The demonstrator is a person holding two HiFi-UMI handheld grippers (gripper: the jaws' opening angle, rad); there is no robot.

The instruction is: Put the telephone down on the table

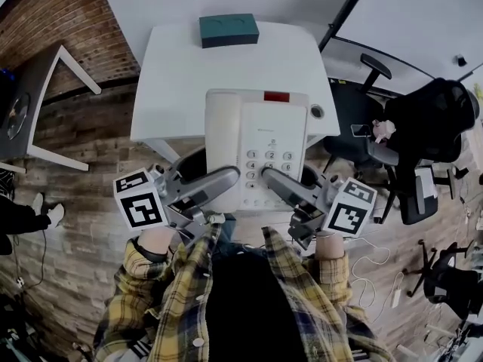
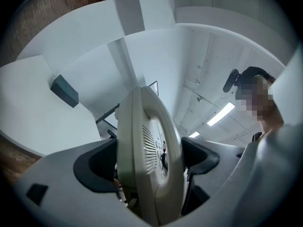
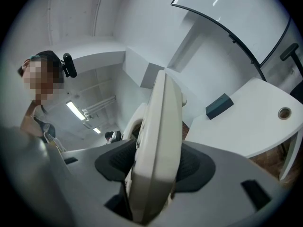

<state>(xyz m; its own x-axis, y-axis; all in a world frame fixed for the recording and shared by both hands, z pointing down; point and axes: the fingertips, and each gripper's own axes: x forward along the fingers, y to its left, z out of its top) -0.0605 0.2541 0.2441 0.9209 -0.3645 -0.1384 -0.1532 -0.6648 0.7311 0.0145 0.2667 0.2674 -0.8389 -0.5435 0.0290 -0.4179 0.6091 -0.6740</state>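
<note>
A white desk telephone (image 1: 256, 149), handset on its left and keypad on its right, hangs roughly flat in the air over the near edge of the white table (image 1: 173, 74). My left gripper (image 1: 223, 182) is shut on the phone's near left edge. My right gripper (image 1: 278, 179) is shut on its near right edge. In the left gripper view the telephone (image 2: 147, 141) stands edge-on between the dark pads of the left gripper (image 2: 149, 162). The right gripper view shows the telephone's edge (image 3: 161, 126) clamped in the right gripper (image 3: 156, 167).
A dark teal box (image 1: 229, 30) lies at the table's far edge, and a cable hole (image 1: 317, 111) sits near its right edge. Office chairs (image 1: 423, 127) stand to the right, a dark side table (image 1: 30, 104) to the left. Cables (image 1: 370, 270) lie on the wooden floor.
</note>
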